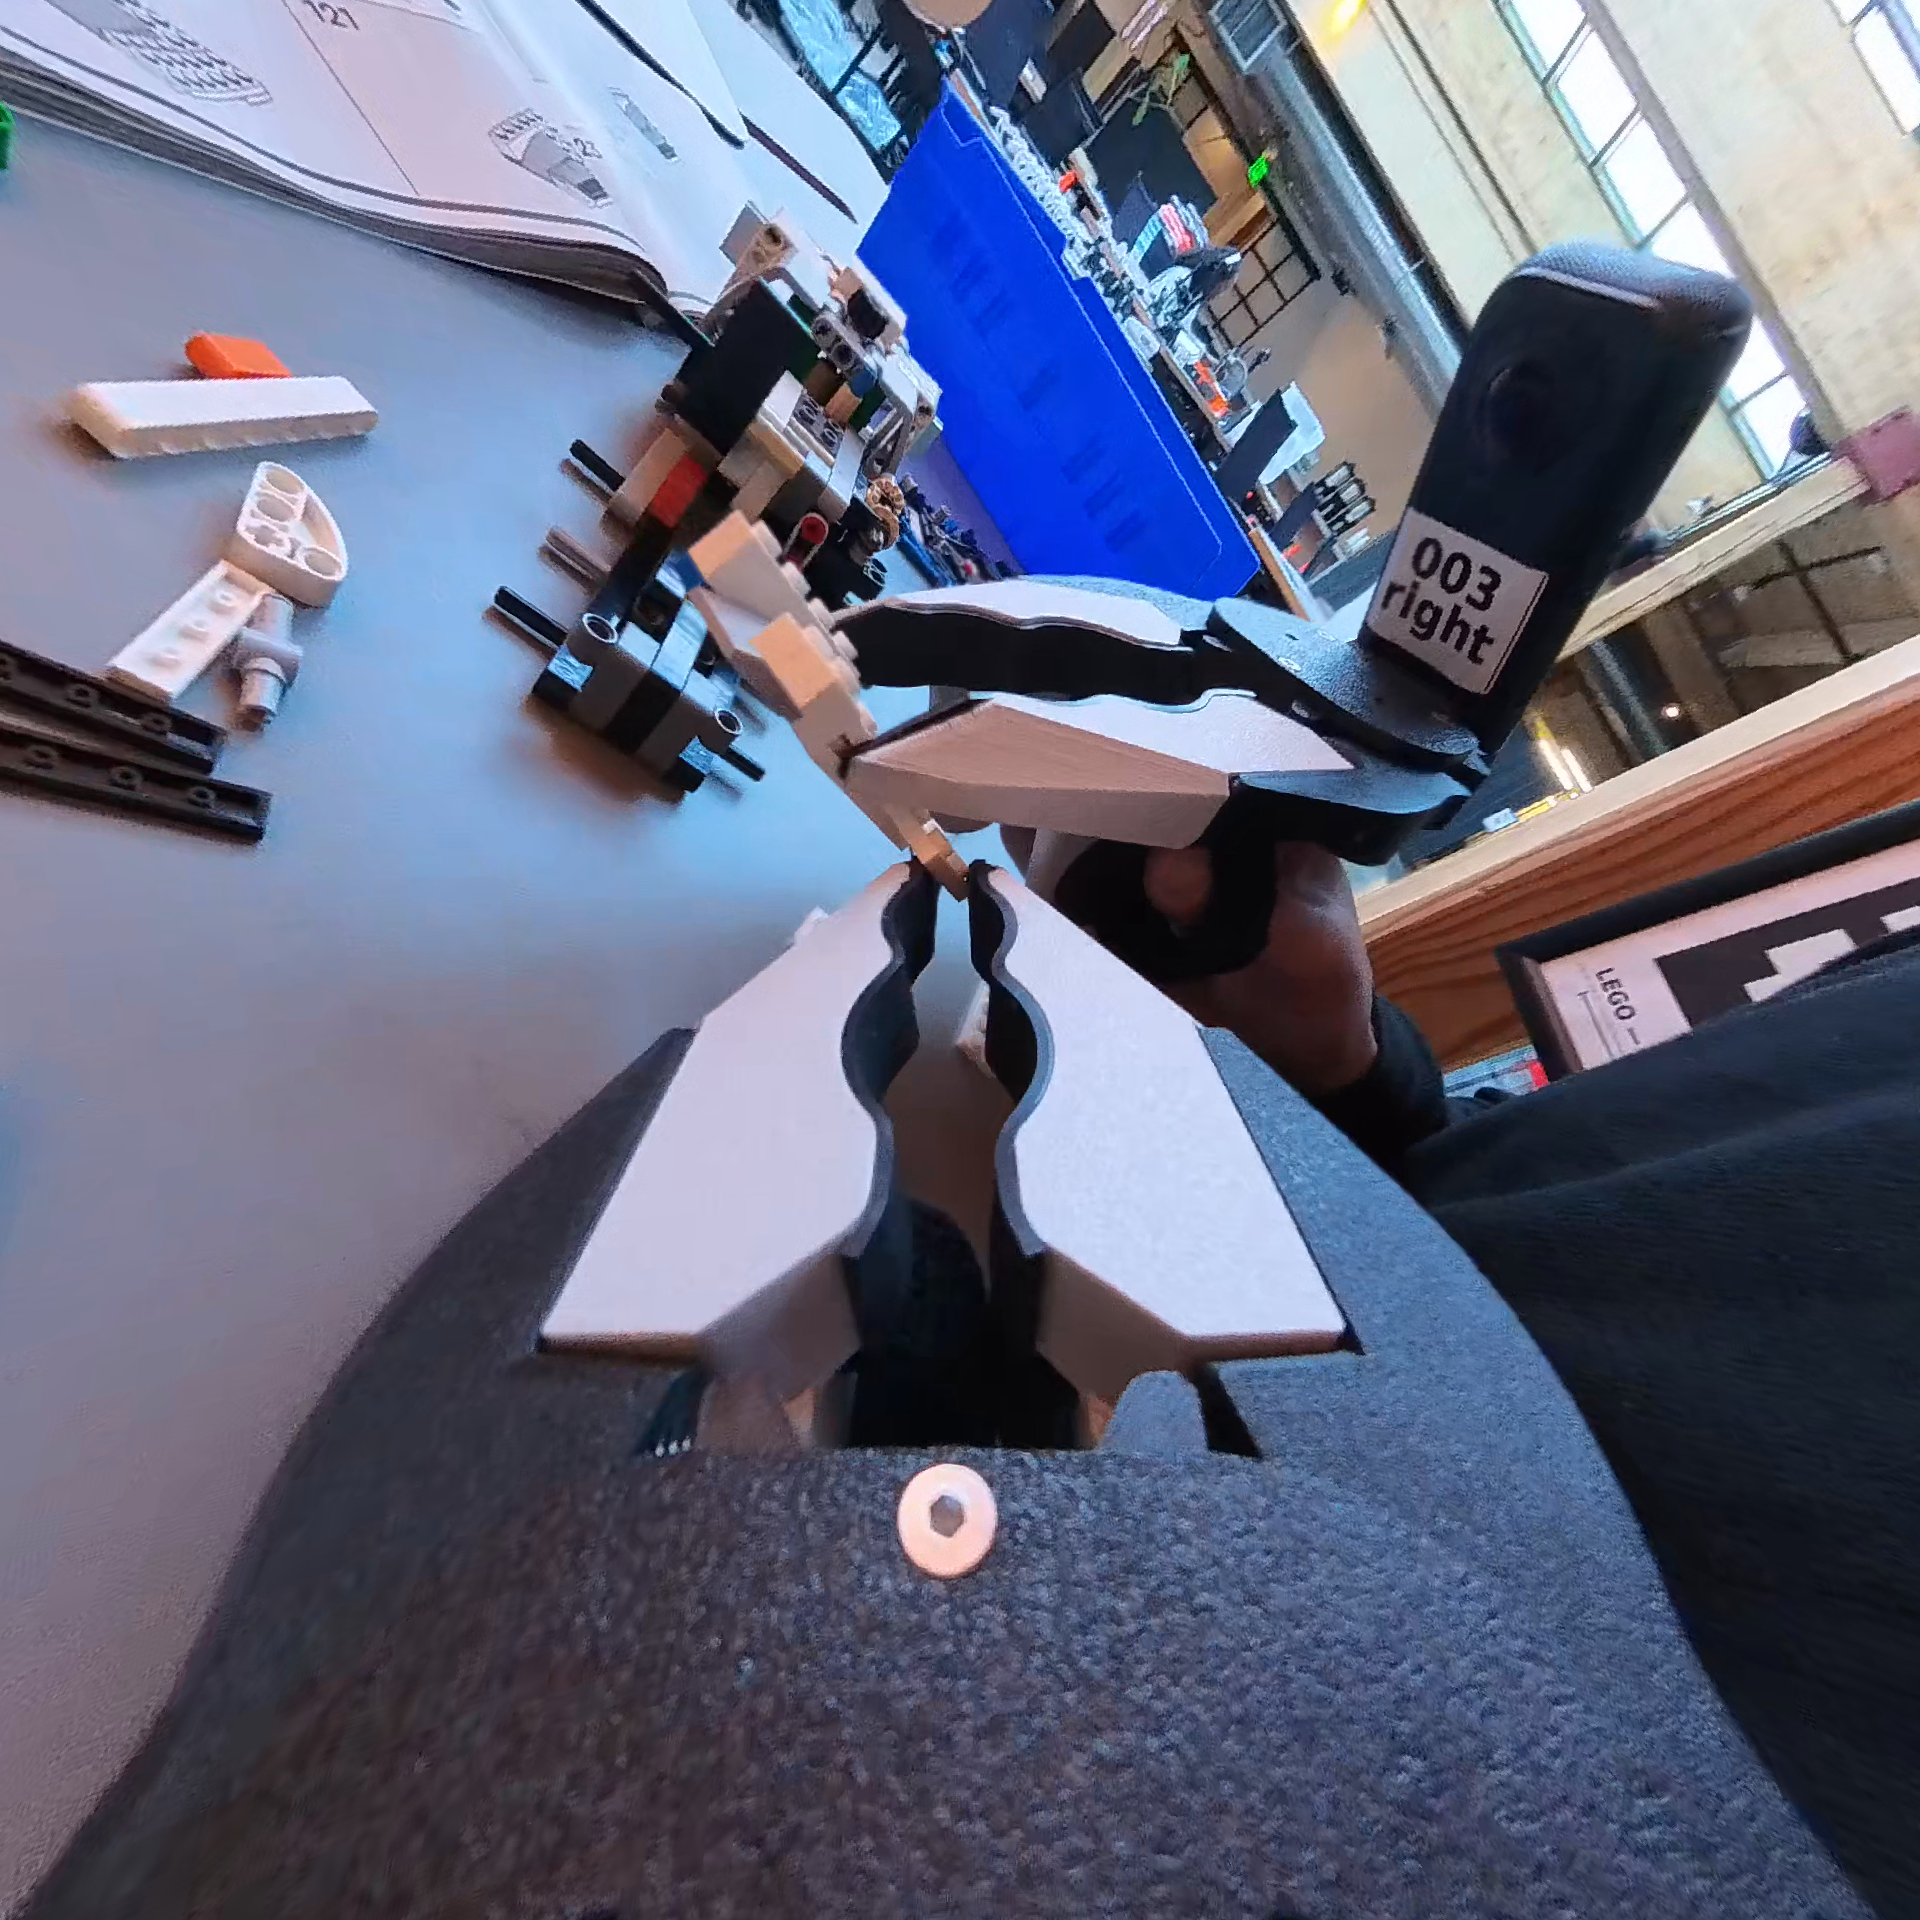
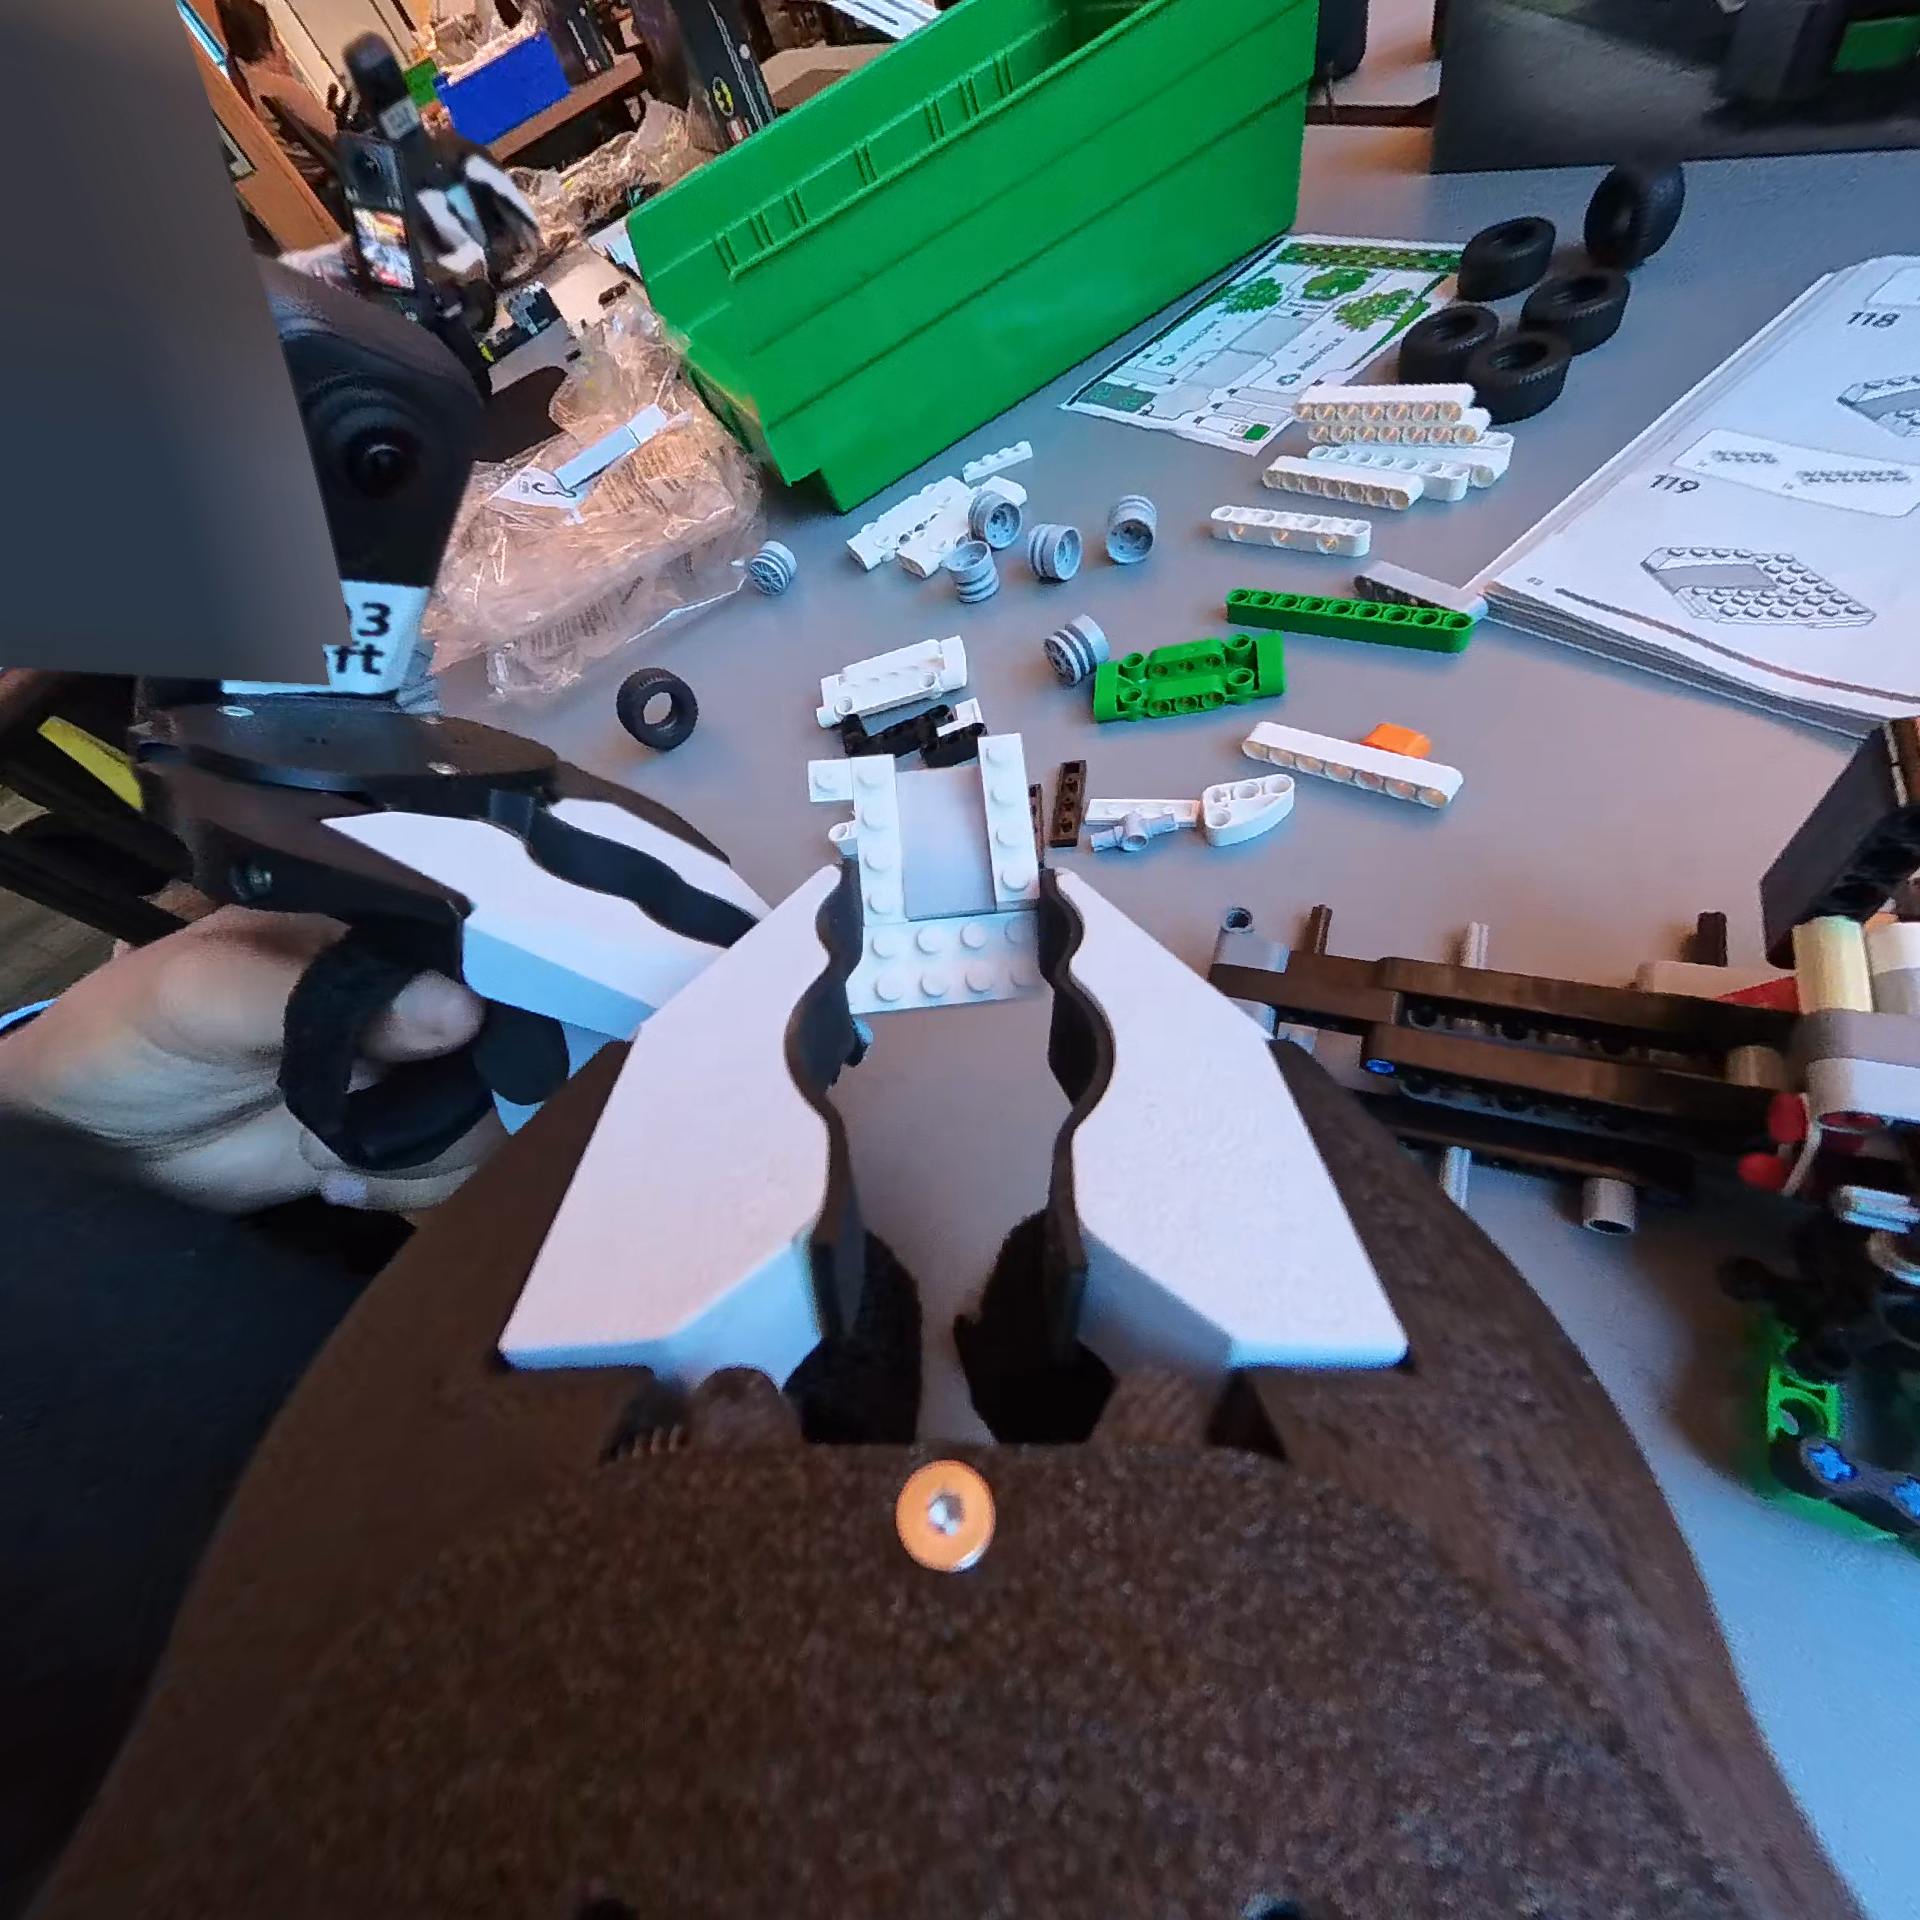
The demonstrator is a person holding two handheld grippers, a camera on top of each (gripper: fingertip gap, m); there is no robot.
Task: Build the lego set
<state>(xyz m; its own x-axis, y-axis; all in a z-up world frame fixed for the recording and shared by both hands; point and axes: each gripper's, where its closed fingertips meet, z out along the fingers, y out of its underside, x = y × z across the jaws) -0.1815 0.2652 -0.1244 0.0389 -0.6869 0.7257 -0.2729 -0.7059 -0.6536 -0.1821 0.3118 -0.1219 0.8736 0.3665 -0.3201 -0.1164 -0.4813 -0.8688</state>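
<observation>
The right gripper (image 2: 940,914) is clamping the white plate assembly (image 2: 940,883); the left gripper (image 1: 948,878) is pinching its corner at twelve o'clock, the contact partly hidden.

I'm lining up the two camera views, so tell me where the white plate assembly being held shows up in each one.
Left wrist view: white plate assembly just above centre, edge-on, gripped by both claws.
Right wrist view: centre, studs up, between the right claw fingers.
Shared landmark: the orange piece beside a long white beam.
</observation>
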